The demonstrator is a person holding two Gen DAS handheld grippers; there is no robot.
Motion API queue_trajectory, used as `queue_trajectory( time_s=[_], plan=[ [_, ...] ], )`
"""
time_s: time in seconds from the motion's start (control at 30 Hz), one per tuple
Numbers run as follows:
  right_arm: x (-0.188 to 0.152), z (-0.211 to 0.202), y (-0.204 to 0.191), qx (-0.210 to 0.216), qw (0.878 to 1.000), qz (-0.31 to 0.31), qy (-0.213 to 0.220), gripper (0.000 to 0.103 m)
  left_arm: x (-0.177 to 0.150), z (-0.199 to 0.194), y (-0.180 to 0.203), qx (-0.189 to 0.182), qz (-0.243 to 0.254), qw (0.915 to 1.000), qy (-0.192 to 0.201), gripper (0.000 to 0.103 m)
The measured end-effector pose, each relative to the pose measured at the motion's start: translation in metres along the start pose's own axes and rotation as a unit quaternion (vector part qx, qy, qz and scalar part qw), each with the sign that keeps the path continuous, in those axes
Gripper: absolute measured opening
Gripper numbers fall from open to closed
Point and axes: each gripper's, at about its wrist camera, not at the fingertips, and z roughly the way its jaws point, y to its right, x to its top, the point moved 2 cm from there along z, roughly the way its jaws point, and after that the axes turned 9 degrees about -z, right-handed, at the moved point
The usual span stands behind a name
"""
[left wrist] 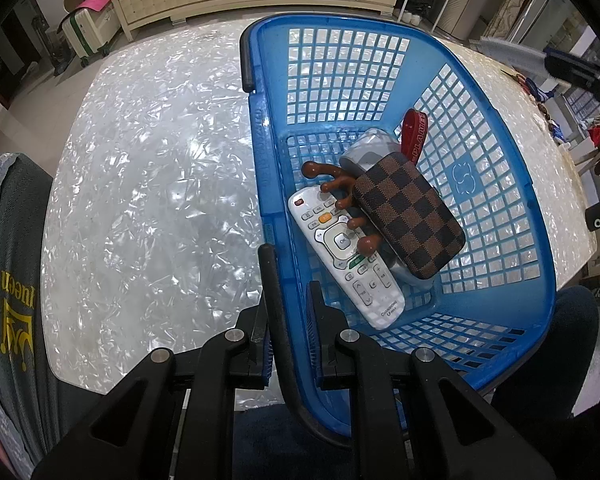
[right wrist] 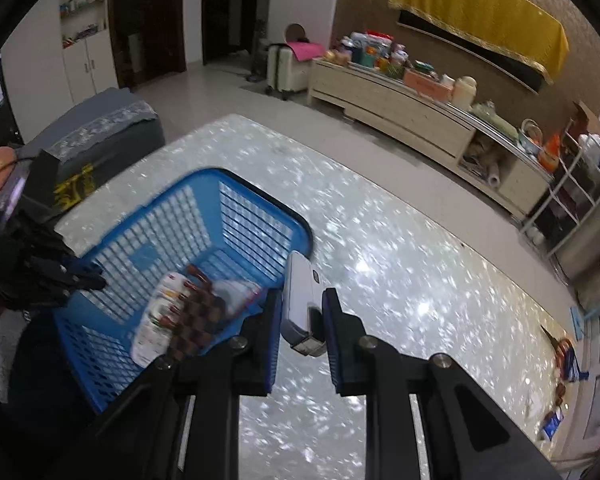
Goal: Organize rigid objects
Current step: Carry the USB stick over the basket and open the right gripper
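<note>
Fingers [right wrist: 276, 320] of the right gripper [right wrist: 302, 316] clamp a grey-white device [right wrist: 300, 300] above the tabletop [right wrist: 400, 280] just beside the basket [left wrist: 500, 320], long axis along the fingers, pointing away; left gripper [left wrist: 292, 276] pinches the basket rim; remote [left wrist: 348, 256], case [left wrist: 412, 216] already inside, device apparently remaining.

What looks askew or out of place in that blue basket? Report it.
Nothing spilled or damaged. In the blue basket the checkered case sits tilted atop a grey object and the brown wooden massager, which lies across the white remote.
</note>
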Motion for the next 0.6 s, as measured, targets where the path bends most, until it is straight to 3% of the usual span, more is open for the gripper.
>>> queue_trajectory(
  time_s=[0.2,0.6],
  plan=[
    [0.015,0.003,-0.026,0.024,0.999,-0.017,0.014,0.019,0.0,0.0,0.0,0.001,0.001,1.0,0.001,0.016],
    [0.02,0.055,-0.067,0.079,0.996,-0.045,-0.023,0.019,0.0,0.0,0.0,0.003,0.002,1.0,0.001,0.016]
  ],
)
